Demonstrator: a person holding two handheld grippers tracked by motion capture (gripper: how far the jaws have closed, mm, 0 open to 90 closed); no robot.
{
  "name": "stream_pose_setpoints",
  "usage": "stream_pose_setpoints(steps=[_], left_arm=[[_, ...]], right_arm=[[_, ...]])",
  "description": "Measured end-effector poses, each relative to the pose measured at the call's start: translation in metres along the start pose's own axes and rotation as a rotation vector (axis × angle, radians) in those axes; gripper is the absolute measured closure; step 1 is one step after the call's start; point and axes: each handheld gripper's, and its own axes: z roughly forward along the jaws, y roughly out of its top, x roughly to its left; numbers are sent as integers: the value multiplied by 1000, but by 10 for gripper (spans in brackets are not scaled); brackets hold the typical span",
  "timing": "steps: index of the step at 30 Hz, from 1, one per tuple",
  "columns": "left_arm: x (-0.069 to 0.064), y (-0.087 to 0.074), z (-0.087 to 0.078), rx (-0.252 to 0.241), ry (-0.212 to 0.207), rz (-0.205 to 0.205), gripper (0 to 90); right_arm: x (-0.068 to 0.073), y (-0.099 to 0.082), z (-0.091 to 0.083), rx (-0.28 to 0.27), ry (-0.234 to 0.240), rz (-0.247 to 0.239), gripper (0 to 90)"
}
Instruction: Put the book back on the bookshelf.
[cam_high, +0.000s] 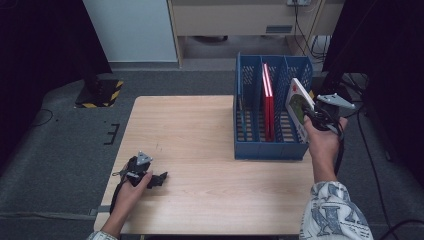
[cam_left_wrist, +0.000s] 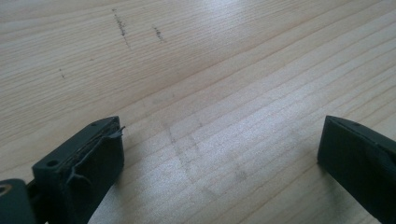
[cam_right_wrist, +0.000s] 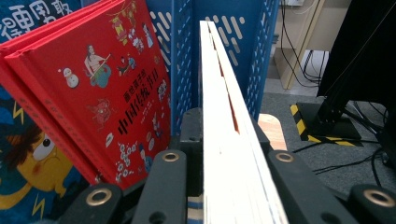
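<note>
A blue slotted book rack stands on the right half of the wooden table. Two red books stand upright in its middle slot. My right gripper is shut on a white-and-green picture book, held tilted over the rack's rightmost slot. The right gripper view looks along that book's white page edge, clamped between the two jaws, with a red book cover to its left. My left gripper rests on the table near the front left, open, with bare wood between its fingers.
A yellow-and-black striped stand base sits on the grey floor beyond the table's far left corner. Cables trail on the floor to the right of the rack. A pale cabinet stands behind.
</note>
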Motion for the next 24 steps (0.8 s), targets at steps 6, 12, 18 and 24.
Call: stream_pose_setpoints(steps=[6,12,18,24], left_arm=[[0,0,0,-1,0,-2,0],[-1,0,0,-1,0,-2,0],[-1,0,0,-2,1,-3,0],[-1,0,0,-1,1,-3,0]], right_arm=[[3,-2,13,3,-5,2,761],[7,-3,22,0,-3,-2,761],[9,-5,29,1,-11,-10,761],[10,-7,31,0,-26,-18,761]])
